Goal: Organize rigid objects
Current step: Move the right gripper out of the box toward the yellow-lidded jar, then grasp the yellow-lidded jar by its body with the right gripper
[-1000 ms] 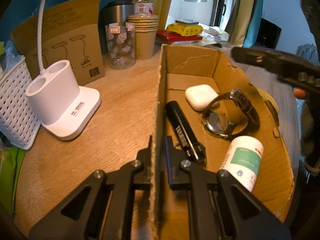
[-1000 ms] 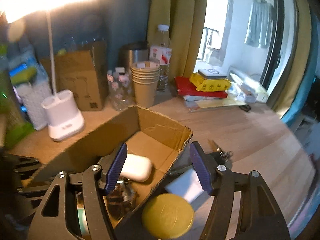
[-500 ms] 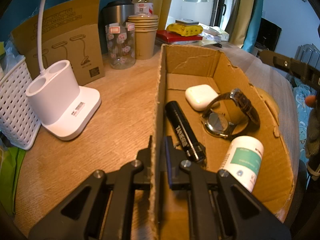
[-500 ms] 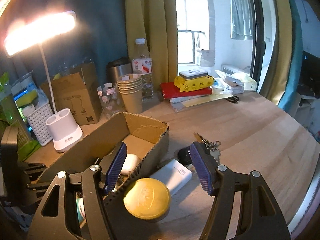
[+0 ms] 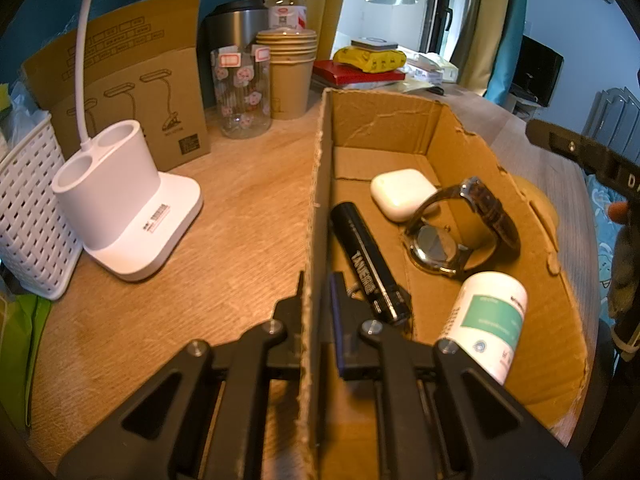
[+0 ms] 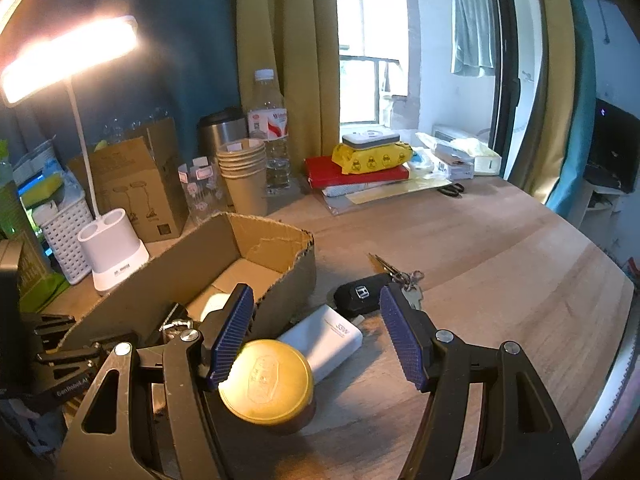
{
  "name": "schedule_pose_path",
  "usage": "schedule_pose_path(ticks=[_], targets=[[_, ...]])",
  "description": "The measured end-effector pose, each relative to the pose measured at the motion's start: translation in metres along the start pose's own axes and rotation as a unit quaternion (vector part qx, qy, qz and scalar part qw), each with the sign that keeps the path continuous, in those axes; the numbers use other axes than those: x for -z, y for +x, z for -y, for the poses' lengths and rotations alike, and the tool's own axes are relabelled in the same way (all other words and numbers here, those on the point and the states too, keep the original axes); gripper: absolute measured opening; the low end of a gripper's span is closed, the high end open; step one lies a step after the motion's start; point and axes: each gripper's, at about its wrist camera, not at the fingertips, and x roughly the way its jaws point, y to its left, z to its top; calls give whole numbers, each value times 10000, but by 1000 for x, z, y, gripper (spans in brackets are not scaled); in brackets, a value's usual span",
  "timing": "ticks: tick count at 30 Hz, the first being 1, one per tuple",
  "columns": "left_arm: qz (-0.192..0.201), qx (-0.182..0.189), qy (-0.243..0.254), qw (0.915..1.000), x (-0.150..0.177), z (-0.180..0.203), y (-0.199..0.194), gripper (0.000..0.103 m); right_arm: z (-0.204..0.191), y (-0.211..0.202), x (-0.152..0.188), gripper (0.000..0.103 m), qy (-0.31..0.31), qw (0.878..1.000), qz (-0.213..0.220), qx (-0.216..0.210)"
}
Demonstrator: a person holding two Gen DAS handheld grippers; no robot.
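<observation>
My left gripper (image 5: 318, 296) is shut on the near left wall of the open cardboard box (image 5: 320, 208). Inside the box lie a black tube (image 5: 366, 260), a white earbud case (image 5: 400, 194), a wristwatch (image 5: 452, 232) and a white bottle with a green label (image 5: 490, 320). My right gripper (image 6: 316, 332) is open and empty above the table beside the box (image 6: 276, 280). Below it stand a round yellow-lidded tin (image 6: 266, 386), a white power bank (image 6: 324, 340) and a black car key with keys (image 6: 362, 294).
A white desk lamp base (image 5: 124, 208), a white basket (image 5: 28, 216), a lamp carton (image 5: 132, 80), a glass jar (image 5: 240, 92), stacked paper cups (image 5: 288, 72) and bottles stand at the back. Books and a yellow pack (image 6: 372, 158) lie by the window. Scissors (image 6: 452, 189) lie further right.
My right gripper has risen and pulled back from the box, still open. The tin, power bank and car key have come into view. My left gripper has kept its hold on the box wall.
</observation>
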Motion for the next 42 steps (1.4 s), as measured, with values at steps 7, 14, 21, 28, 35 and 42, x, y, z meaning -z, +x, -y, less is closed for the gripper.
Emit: schedule_pose_path(ticks=[7, 14, 21, 28, 35, 42], targets=[[0, 0, 0, 10000, 0, 0, 0, 10, 2, 6, 8, 69, -31, 9999, -137, 68], [0, 0, -1, 10000, 0, 0, 0, 10, 3, 3, 12, 69, -26, 9999, -147, 31], [1, -1, 0, 10000, 0, 0, 0, 10, -11, 0, 23, 69, -400, 9985, -300, -232], [1, -2, 0, 10000, 0, 0, 0, 10, -18, 0, 31, 75, -560, 9971, -366, -373], [1, -3, -1, 10000, 0, 0, 0, 10, -24, 6, 39, 76, -750, 9940, -555, -570], [2, -4, 1, 10000, 0, 0, 0, 10, -19, 19, 42, 76, -581, 9942, -705, -559]])
